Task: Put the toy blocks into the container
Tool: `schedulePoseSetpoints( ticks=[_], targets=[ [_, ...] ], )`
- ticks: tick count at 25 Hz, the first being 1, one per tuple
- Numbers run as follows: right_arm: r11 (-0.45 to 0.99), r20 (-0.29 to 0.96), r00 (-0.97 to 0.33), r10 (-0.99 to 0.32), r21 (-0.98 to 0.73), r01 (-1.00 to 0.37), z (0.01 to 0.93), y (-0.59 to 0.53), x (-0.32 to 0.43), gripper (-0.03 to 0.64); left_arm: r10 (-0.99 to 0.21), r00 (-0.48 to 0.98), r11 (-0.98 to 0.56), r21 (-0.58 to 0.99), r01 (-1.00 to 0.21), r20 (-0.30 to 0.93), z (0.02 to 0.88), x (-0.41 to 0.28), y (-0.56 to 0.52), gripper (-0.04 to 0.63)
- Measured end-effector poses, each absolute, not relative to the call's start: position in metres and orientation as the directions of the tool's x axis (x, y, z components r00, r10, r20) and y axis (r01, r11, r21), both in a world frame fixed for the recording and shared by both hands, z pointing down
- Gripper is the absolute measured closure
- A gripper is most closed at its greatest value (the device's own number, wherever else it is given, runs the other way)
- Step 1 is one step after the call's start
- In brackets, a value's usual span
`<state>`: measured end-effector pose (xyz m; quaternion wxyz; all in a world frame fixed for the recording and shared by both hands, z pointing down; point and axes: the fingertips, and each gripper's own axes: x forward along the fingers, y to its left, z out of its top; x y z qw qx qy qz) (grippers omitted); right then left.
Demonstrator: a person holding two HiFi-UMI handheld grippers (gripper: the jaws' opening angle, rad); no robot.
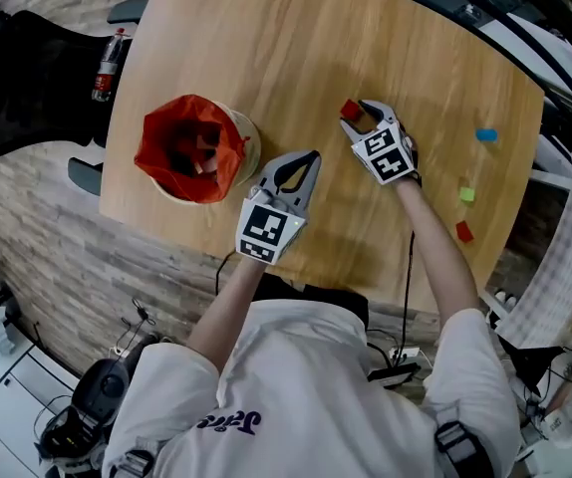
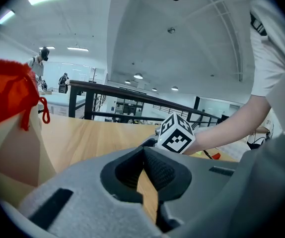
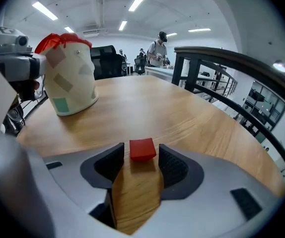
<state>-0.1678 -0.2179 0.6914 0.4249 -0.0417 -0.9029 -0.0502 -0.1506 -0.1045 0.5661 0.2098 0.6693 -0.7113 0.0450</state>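
**A:** What sits at the right gripper's fingers?

**B:** The right gripper has its grey fingers spread wide. A small red block, a matte cube with crisp edges, rests on the pale wooden table right between the fingertips. A thin strip of wood grain shows on either side of it, so the dark ribbed pads are not pressing on it.

**A:** And the left gripper?

**B:** The left gripper has its fingers drawn narrow, and the tips of its black textured pads meet with nothing held. Only a wedge of tabletop shows behind the tips.

**A:** Where is the container?

**B:** The container is a rounded cream tub lined with a crumpled red bag. It stands on the table just to the left of the left fingers without touching them. It is well apart from the right fingers, off to their left.

**A:** Any other blocks?

**B:** Three small ones lie well to the right of the right fingers, near the table's curved edge. They are a blue block, a green block and a second red block
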Motion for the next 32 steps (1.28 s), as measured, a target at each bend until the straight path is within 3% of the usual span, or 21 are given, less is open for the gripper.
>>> schedulePoseSetpoints(
  ticks=[11,21,32],
  targets=[
    [0.979,0.805,-0.593,0.033,0.094,0.181,0.687,-0.209,-0.170,0.454,-0.934,-0.018,0.109,0.236,-0.966,0.358,0.557,-0.145,-0.085,0.581],
    [0.944,0.750,-0.657,0.079,0.155,0.290,0.588,-0.164,-0.174,0.454,-0.952,-0.049,0.123,0.231,-0.965,0.303,0.509,-0.150,-0.044,0.581],
    [0.899,0.689,-0.691,0.217,0.135,0.416,0.496,-0.066,-0.198,0.453,-0.957,-0.151,0.193,0.158,-0.968,0.248,0.465,-0.180,0.029,0.581]
  ],
)
